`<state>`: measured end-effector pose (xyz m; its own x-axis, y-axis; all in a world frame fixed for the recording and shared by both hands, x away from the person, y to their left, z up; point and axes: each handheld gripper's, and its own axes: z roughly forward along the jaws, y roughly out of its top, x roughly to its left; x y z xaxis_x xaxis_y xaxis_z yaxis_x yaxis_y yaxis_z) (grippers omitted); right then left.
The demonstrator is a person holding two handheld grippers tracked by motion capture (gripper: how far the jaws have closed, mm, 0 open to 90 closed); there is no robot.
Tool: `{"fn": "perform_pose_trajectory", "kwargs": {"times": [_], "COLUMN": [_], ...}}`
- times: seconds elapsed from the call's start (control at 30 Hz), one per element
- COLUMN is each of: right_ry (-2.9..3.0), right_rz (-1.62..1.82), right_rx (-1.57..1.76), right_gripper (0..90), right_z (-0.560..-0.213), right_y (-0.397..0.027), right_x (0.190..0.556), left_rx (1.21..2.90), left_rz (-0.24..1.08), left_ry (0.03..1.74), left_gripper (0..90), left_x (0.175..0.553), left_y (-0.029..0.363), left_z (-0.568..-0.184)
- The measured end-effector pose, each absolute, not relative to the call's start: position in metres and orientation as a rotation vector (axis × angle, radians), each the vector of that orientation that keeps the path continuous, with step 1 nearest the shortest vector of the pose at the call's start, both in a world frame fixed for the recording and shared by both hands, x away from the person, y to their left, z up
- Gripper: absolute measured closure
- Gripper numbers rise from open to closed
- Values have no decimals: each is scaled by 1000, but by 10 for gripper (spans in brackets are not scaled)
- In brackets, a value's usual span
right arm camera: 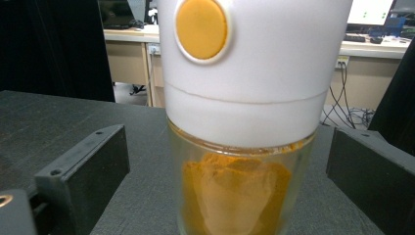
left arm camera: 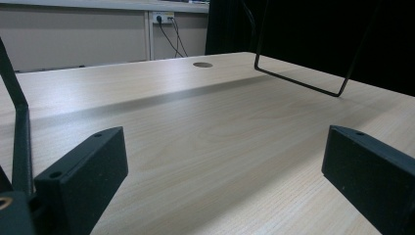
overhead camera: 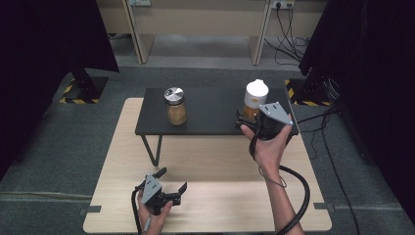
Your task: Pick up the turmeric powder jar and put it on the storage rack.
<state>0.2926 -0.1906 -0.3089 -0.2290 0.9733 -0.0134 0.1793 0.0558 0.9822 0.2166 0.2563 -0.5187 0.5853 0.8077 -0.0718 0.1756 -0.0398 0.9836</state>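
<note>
Glass jar (right arm camera: 240,191) of orange powder, smooth white cap, between wide-open right tongs (right arm camera: 230,181), untouched, left tongs (left arm camera: 225,181) gaping, empty.

- No words, brand names or numbers can be read anywhere.
- The white-capped glass spice jar (right arm camera: 244,122) bears a plain orange round disc, without lettering.
- Yellow-and-black hazard stripes (overhead camera: 78,99) mark the far floor plates.

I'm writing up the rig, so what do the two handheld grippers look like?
Both are black. The left gripper and right gripper each carry a grey three-cornered plate on top and trail a thick black cable. The jaws are flat, blocky black pads with small screw holes. The forearms show no sleeves.
</note>
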Motion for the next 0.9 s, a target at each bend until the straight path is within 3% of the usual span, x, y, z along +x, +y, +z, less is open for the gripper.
{"fn": "perform_pose_trajectory", "kwargs": {"times": [0.9], "right_ry": [1523], "right_rz": [1302], "right_rx": [1156], "right_gripper": [16], "right_z": [-314], "right_y": [-203], "right_x": [272], "left_rx": [1553], "left_rz": [626], "left_ry": [852], "left_gripper": [23], "left_x": [216], "left_y": [256], "left_z": [-520]}}
